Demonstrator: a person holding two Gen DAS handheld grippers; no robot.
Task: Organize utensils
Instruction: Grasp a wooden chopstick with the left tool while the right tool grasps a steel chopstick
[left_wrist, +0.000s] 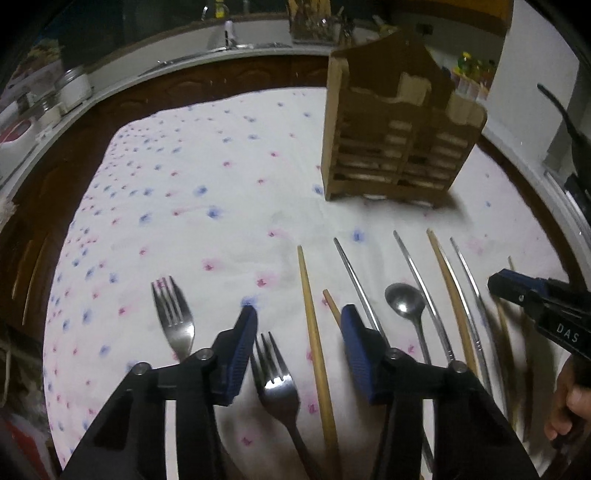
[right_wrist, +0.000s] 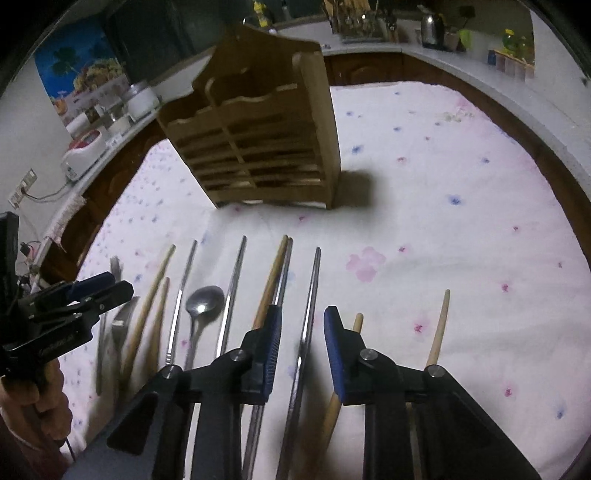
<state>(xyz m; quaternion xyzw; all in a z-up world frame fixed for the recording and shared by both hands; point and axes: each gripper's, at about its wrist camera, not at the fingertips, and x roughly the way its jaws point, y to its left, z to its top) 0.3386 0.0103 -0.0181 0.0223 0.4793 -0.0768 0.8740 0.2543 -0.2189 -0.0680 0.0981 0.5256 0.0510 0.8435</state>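
Utensils: lying loose in a row on the cloth-covered surface (left_wrist: 207, 177), in front of the wooden caddy (left_wrist: 399, 144); none showing in its compartments.
Forks: two, lying at the left end of the row — one fork (left_wrist: 173, 317) just left of the left gripper, the other fork (left_wrist: 277, 376) lying between its fingers.
Spoon: one spoon (left_wrist: 404, 301) lying mid-row among the sticks.
Chopsticks: wooden chopstick (left_wrist: 314, 332) and metal chopstick (right_wrist: 314, 295) among several of each, lying roughly parallel, tips pointing toward the caddy.
Left gripper (left_wrist: 299, 325): hovering over the fork end, fingers spread apart, grasping nothing.
Right gripper (right_wrist: 301, 325): fingers released, straddling the metal chopstick without closing on it.
Progress: judged at the very start; nothing sorted, every piece left to move into the caddy.
Remaining: forks, spoon and both kinds of chopsticks.
Hidden: handle ends cut off beneath the grippers; caddy interior only partly showing through the slats, dim.
Unclear: exact chopstick count, right-edge pieces blurring; contact between fingers and surface not determinable.
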